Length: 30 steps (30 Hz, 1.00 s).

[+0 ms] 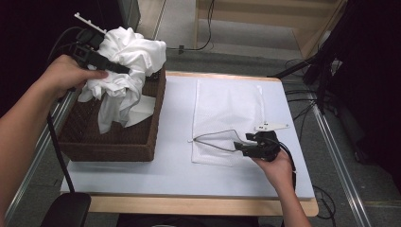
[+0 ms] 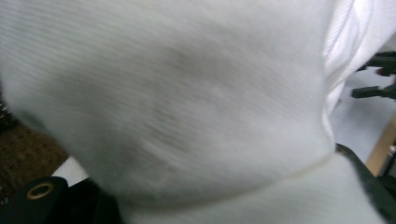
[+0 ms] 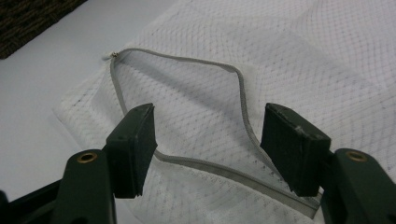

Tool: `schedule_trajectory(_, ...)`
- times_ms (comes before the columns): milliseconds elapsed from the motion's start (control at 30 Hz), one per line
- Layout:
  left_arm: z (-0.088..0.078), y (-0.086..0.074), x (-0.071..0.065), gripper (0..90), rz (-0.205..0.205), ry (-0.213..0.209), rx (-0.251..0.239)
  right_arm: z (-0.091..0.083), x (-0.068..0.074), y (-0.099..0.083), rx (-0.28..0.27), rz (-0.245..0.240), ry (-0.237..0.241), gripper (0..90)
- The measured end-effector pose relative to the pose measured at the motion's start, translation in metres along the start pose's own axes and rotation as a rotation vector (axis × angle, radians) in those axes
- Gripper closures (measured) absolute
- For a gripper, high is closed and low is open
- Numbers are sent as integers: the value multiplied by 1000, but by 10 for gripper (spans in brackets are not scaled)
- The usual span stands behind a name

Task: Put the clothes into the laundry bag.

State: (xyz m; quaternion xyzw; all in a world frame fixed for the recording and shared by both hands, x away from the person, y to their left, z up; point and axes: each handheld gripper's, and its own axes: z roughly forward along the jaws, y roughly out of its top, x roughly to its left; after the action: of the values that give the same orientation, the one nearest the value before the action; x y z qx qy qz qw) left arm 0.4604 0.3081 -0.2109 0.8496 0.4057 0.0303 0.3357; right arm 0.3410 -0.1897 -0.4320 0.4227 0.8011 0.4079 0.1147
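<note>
Here, left gripper (image 1: 124, 70): clamped on cloth (image 1: 125, 71), held above basket (image 1: 113, 142).
Right gripper (image 3: 208, 144): jaws apart over mesh bag (image 1: 227, 118), zipper (image 3: 187, 112) open, on table (image 1: 175, 165).

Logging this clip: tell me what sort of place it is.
Probably a lab or recording space staged for laundry handling: a bare white table, loose cables on grey flooring, a wicker basket of white clothes, and a mesh laundry bag.

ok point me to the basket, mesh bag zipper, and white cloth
basket (image 1: 113, 142): high view, front wicker wall.
zipper (image 3: 243, 88): right gripper view, grey open edge of the mesh bag.
cloth (image 1: 132, 52): high view, bunched top above the basket.
</note>
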Motion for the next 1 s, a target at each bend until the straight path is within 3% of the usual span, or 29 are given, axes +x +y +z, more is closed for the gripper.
schedule_trajectory(200,-1,16,-31,515,38,-67,-11,-5,-3,0,-20,8,-12,374)
schedule_trajectory(367,13,24,-59,513,91,-106,20,-12,-10,0,-36,24,-31,377)
schedule_trajectory(500,23,29,-76,513,102,-154,30,-19,-16,-2,-41,29,-51,379)
schedule_trajectory(700,37,36,-108,513,155,-215,60,-29,-25,-4,-59,46,-78,382)
schedule_trajectory(1000,58,50,-165,512,230,-289,69,-47,-41,-9,-87,85,-117,391)
